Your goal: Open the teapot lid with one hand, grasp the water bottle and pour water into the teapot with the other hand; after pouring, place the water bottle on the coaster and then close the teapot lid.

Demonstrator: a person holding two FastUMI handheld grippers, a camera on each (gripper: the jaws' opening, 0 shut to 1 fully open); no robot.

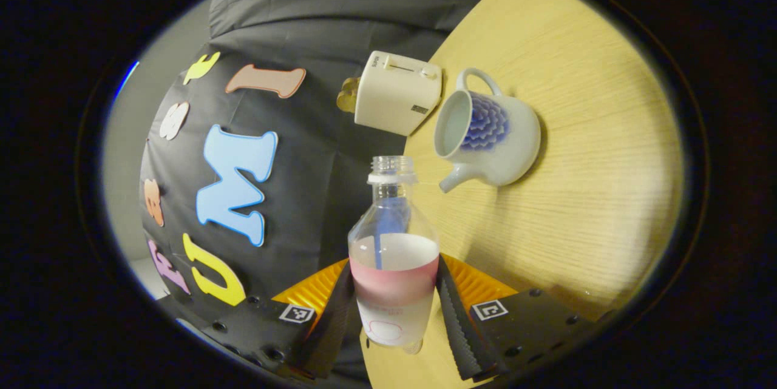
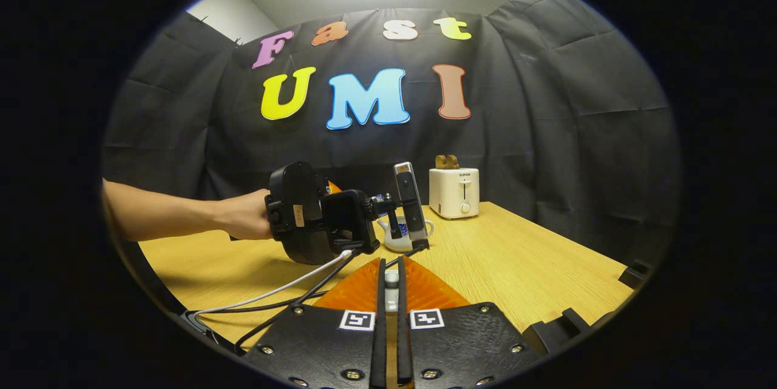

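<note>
My left gripper [image 1: 394,264] is shut on a clear, uncapped water bottle [image 1: 394,292] with a pink and white label. The view is rolled, so the table stands at the right. The bottle's mouth points toward the white teapot [image 1: 491,134] with a blue flower; its top is open and lidless, and no water stream shows. In the right gripper view a hand holds the left gripper [image 2: 328,219] over the table in front of the teapot [image 2: 397,238]. My right gripper [image 2: 391,267] is nearly closed on a small pale piece, apparently the teapot lid [image 2: 391,280], mostly hidden.
A cream toaster [image 1: 397,93] with toast in it stands against the wall just behind the teapot, also seen as the toaster [image 2: 454,193] at the back of the wooden table [image 2: 516,261]. Cables [image 2: 285,292] trail from the left gripper across the table's near side.
</note>
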